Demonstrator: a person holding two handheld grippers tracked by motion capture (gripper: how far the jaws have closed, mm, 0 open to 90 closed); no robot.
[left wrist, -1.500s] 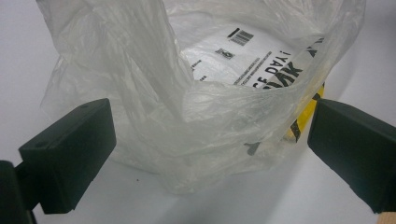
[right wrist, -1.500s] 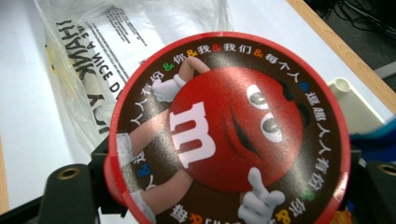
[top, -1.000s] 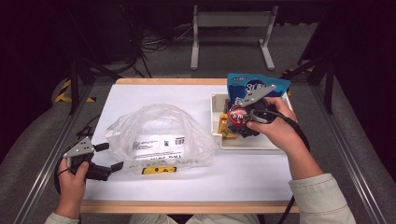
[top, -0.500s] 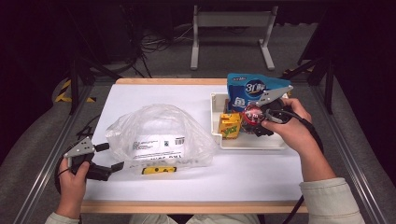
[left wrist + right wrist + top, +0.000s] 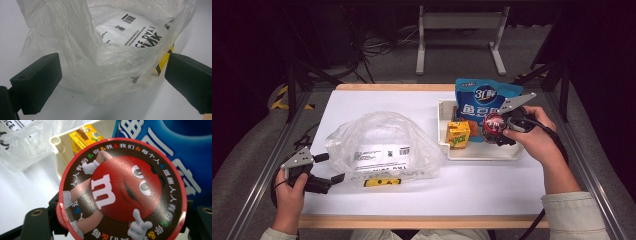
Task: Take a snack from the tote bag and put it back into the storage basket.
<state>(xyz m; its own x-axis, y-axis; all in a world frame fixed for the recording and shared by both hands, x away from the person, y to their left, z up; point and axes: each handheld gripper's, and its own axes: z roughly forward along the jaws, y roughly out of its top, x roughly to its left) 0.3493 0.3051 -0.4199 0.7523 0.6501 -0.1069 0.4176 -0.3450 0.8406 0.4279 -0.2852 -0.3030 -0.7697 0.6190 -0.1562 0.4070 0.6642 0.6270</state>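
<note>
A crumpled clear plastic bag (image 5: 379, 145) with printed labels lies on the white table, left of centre. My left gripper (image 5: 329, 169) is open at the bag's near-left edge; in the left gripper view its jaws stand wide apart on either side of the bag's rim (image 5: 105, 57). My right gripper (image 5: 494, 131) is shut on a round red M&M's candy tub (image 5: 492, 123) over the white tray (image 5: 482, 152). The right gripper view faces the tub's lid (image 5: 122, 192), with black fingers (image 5: 37, 225) pressed to its sides.
In the tray a blue snack pouch (image 5: 482, 100) leans at the back, and a yellow drink carton (image 5: 458, 134) stands in the left part. The table's wooden front edge (image 5: 412, 221) runs by the person's arms. A metal frame lies beyond the table.
My right gripper has carried the candy tub to the right over the tray, uncovering the yellow carton. The left gripper and the bag have stayed put.
</note>
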